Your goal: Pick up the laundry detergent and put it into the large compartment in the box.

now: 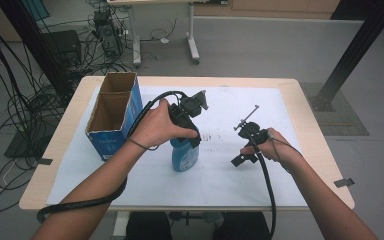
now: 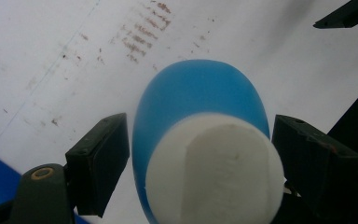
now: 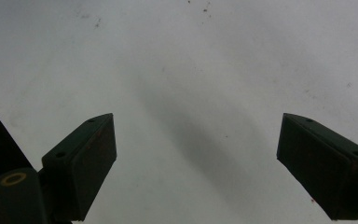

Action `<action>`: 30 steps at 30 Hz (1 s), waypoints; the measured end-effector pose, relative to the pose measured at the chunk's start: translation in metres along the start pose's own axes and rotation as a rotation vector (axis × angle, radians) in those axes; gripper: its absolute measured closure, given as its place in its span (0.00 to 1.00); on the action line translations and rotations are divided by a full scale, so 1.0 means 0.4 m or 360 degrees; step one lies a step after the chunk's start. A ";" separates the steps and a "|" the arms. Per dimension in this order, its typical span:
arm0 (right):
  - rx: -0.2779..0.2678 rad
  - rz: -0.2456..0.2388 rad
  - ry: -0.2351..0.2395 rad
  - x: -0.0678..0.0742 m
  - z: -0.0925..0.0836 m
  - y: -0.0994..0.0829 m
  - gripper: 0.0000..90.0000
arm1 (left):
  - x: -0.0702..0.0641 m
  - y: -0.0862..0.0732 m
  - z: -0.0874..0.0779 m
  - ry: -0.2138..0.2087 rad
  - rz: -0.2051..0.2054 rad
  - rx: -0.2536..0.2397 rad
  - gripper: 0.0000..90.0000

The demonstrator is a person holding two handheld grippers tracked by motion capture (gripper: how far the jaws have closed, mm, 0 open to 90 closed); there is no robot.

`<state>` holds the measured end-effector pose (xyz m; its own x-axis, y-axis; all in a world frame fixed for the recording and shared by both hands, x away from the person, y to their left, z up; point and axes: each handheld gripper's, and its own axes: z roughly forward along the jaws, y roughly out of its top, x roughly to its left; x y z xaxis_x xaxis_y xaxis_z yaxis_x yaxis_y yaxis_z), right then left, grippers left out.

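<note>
Blue bottle stood between the left gripper's parted jaws, ungrasped; right gripper hung spread over white paper.

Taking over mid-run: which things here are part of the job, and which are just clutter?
In play: blue bottle with white cap, standing between the open left gripper jaws; cardboard box; right gripper, open over bare sheet.
Clutter: floor cables, black stand.

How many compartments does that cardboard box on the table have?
2. The cardboard box stands open-topped at the table's left: one compartment at the far end, one nearer the person. Their insides are partly hidden.
</note>
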<state>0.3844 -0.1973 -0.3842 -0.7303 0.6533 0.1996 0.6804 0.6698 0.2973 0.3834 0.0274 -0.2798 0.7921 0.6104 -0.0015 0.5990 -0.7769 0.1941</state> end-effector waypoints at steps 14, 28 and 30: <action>0.0001 -0.0003 -0.0002 0.001 -0.001 -0.001 0.13 | -0.003 0.001 0.001 0.0006 0.0001 0.0011 0.29; 0.0000 0.0000 -0.0007 0.000 -0.004 -0.003 0.13 | -0.004 0.002 -0.001 0.0014 0.0006 0.0018 0.35; -0.0002 0.0001 -0.0005 0.000 -0.003 -0.003 0.13 | -0.004 0.001 0.000 0.0017 0.0001 0.0013 0.36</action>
<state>0.3835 -0.1988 -0.3834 -0.7298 0.6547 0.1968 0.6807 0.6689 0.2987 0.3824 0.0259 -0.2796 0.7912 0.6115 0.0092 0.5995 -0.7785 0.1859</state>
